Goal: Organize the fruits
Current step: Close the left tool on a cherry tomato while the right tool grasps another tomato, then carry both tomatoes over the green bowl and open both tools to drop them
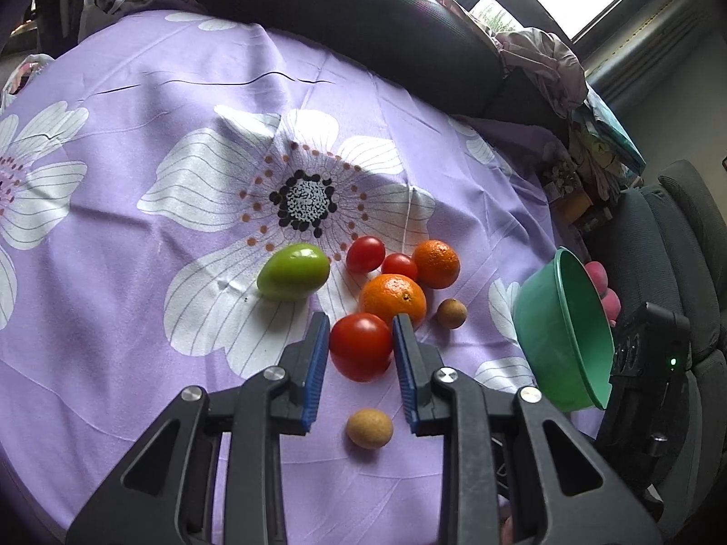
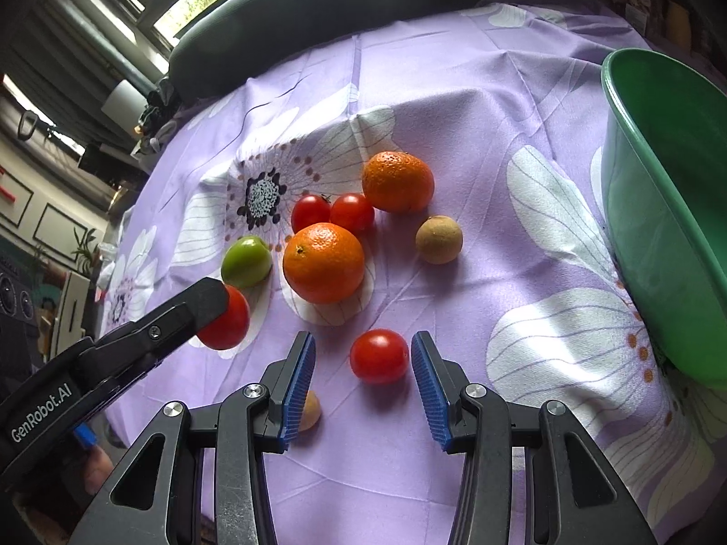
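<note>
My left gripper [image 1: 361, 323] is shut on a big red tomato [image 1: 361, 347], with both blue pads against its sides; from the right wrist view its finger [image 2: 200, 306] covers part of that tomato [image 2: 227, 320]. My right gripper [image 2: 363, 349] is open around a smaller red tomato [image 2: 379, 356] that lies on the cloth, with a gap at the left pad. Two oranges [image 1: 393, 297] [image 1: 436, 263], two small tomatoes [image 1: 365, 254] [image 1: 399, 267], a green fruit [image 1: 293, 271] and two brown longans [image 1: 451, 313] [image 1: 369, 428] lie close together.
A green plastic bowl [image 1: 563, 331] stands tilted at the right, with a person's fingers [image 1: 600, 279] behind its rim; it fills the right edge of the right wrist view [image 2: 659, 209]. The purple flowered cloth [image 1: 136, 136] covers the table. A dark chair back [image 1: 341, 9] stands behind.
</note>
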`<state>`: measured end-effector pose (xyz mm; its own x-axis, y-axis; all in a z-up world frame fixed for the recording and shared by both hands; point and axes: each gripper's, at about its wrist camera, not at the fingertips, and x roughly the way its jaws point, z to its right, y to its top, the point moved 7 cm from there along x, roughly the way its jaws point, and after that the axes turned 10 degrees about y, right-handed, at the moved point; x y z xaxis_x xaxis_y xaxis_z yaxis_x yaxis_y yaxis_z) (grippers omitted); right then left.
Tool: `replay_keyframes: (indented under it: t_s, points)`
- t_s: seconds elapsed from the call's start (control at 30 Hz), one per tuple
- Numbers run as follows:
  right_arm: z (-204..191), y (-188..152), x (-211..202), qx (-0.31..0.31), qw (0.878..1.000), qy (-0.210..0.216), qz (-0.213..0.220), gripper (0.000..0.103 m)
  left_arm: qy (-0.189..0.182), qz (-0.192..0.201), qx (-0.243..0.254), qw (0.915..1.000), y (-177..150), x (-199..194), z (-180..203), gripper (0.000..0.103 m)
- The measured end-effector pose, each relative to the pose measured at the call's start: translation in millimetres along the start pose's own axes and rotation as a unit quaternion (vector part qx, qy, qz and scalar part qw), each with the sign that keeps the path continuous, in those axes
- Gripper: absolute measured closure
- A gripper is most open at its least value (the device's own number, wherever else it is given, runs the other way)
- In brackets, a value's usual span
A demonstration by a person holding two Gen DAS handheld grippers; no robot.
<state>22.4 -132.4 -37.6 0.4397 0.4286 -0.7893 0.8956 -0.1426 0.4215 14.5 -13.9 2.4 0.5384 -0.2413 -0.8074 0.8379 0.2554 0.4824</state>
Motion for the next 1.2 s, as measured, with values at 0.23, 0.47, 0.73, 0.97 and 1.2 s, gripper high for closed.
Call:
replay_keyframes:
  t_s: [0.23, 0.47, 0.73, 0.97, 1.2]
  points:
    - [0, -2, 12, -0.011, 1.000, -0.026, -0.012, 0.068, 0.013, 0.015, 0.001, 0.9998, 4, -2, 1, 0.075]
    - [3, 1, 5, -0.010, 0.999, -0.040, 0.009, 0.074, 0.001, 0.037, 0.009, 0.9993, 6, -10, 10, 0.075]
    - [7, 23, -49, 0.002, 0.995, -0.026, 0.101, 0.074, -0.025, 0.082, 0.022, 0.9961, 13, -32, 38, 0.075]
    - [39, 43, -123, 0.036, 0.973, -0.041, 0.222, 0.074, -0.050, 0.114, 0.071, 0.9897, 13, -42, 89, 0.075]
    - [88, 38, -175, 0.090, 0.951, -0.091, 0.282, 0.074, -0.078, 0.117, 0.164, 0.9764, 5, -34, 163, 0.075]
